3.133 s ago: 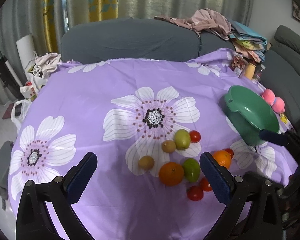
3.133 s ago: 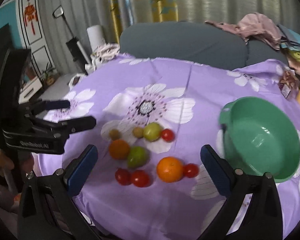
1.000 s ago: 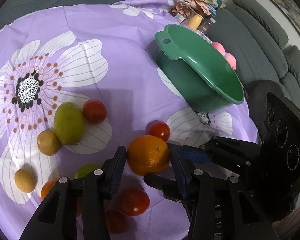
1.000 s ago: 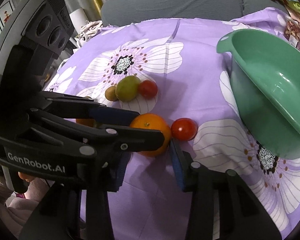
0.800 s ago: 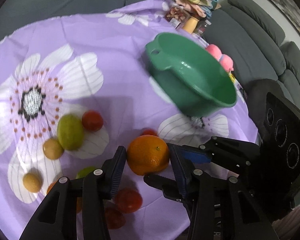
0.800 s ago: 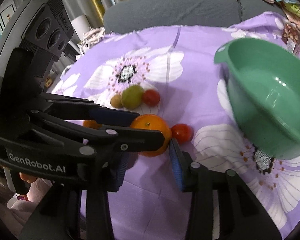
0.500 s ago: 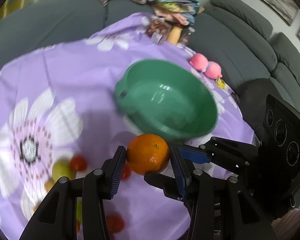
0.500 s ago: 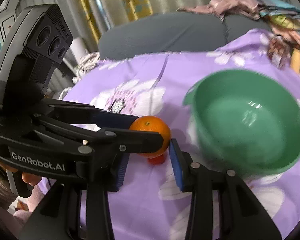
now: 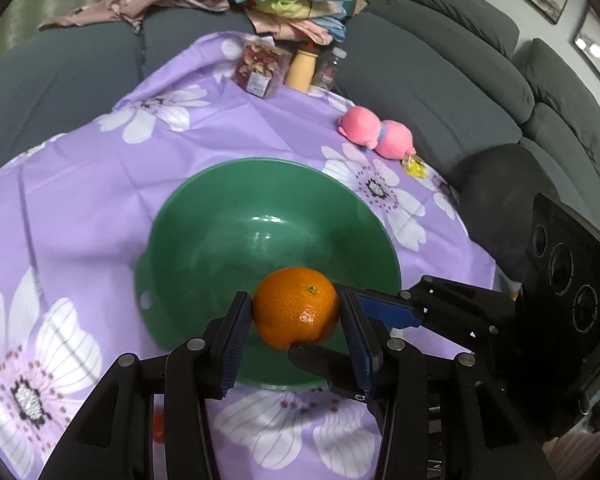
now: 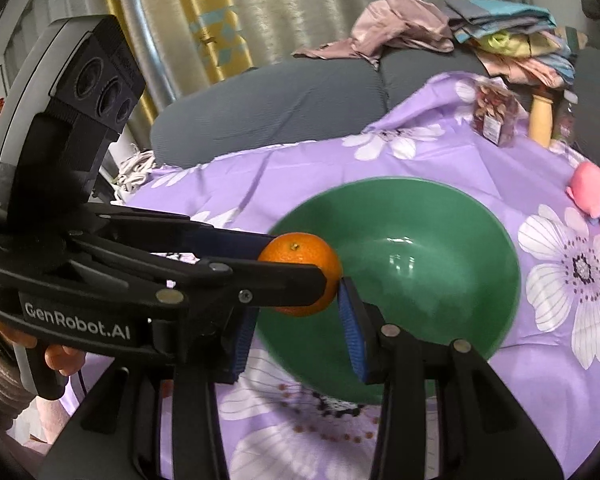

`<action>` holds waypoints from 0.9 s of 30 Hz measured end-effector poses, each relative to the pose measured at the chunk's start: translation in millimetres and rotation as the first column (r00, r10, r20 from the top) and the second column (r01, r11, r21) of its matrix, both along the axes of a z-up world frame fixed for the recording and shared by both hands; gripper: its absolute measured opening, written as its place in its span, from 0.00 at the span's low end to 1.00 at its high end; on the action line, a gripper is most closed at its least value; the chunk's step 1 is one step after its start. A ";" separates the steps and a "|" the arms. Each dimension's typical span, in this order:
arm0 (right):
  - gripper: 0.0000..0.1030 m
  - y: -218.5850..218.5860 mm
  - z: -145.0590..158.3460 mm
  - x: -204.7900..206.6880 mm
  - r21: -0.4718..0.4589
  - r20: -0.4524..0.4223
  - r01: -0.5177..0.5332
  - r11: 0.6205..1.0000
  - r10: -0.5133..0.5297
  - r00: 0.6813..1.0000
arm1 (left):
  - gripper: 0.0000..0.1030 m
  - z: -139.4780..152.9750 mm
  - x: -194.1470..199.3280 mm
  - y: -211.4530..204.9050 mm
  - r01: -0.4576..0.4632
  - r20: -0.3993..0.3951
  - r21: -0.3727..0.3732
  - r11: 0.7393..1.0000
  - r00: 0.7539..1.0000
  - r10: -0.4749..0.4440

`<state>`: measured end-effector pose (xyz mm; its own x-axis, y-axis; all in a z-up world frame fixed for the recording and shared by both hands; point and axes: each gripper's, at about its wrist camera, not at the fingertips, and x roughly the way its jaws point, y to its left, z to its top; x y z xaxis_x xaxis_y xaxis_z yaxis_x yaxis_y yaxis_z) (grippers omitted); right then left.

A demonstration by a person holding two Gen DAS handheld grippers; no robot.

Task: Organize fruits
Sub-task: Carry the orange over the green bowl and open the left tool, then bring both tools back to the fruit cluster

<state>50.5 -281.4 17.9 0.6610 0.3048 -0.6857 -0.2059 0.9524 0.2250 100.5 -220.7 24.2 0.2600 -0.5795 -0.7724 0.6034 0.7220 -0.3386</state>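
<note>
An orange (image 9: pixel 296 308) (image 10: pixel 298 272) hangs just above the near rim of the green bowl (image 9: pixel 260 220) (image 10: pixel 420 240) on the purple flowered cloth. My left gripper (image 9: pixel 296 314) is shut on it, one blue pad on each side. My right gripper (image 10: pixel 296 316) comes in crosswise and also presses on the orange. One of its fingers (image 9: pixel 384 314) lies behind the fruit and the other under its front. In the right wrist view the left gripper's fingers (image 10: pixel 260 276) cross in front and hide my right gripper's left pad. The bowl holds nothing.
A red tomato (image 9: pixel 158 428) peeks out on the cloth under the left gripper. A pink plush toy (image 9: pixel 374 132) lies beyond the bowl. A snack bag (image 9: pixel 260 66) and bottle (image 9: pixel 302 66) stand at the far edge. Grey sofas surround the table. A hand (image 10: pixel 60 356) holds the left gripper.
Both grippers lifted the orange off the cloth, away from the other fruit, and carried it together to the near rim of the green bowl. Their grip stayed the same.
</note>
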 end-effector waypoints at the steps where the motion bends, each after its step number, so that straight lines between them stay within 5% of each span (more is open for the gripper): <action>1: 0.39 -2.0 -2.5 1.9 -0.003 -0.010 0.004 1.000 -0.004 1.000 | 0.44 -3.2 2.8 -1.7 0.000 -0.013 -0.003 1.000 1.000 0.000; 14: 0.42 -6.9 -11.5 6.7 -0.032 -0.042 0.031 0.999 -0.032 0.999 | 0.44 -11.3 6.2 0.6 -0.047 -0.057 -0.018 0.999 0.997 0.046; 18: 0.46 -4.1 -10.2 1.9 -0.043 -0.042 0.034 0.998 -0.036 0.998 | 0.72 -3.4 4.3 11.3 -0.085 -0.033 -0.021 0.996 0.996 0.084; 27: 0.59 -1.3 7.0 -22.0 -0.030 0.006 0.045 0.999 -0.045 0.999 | 0.84 17.0 -12.3 74.5 -0.219 0.013 -0.026 0.975 0.976 0.219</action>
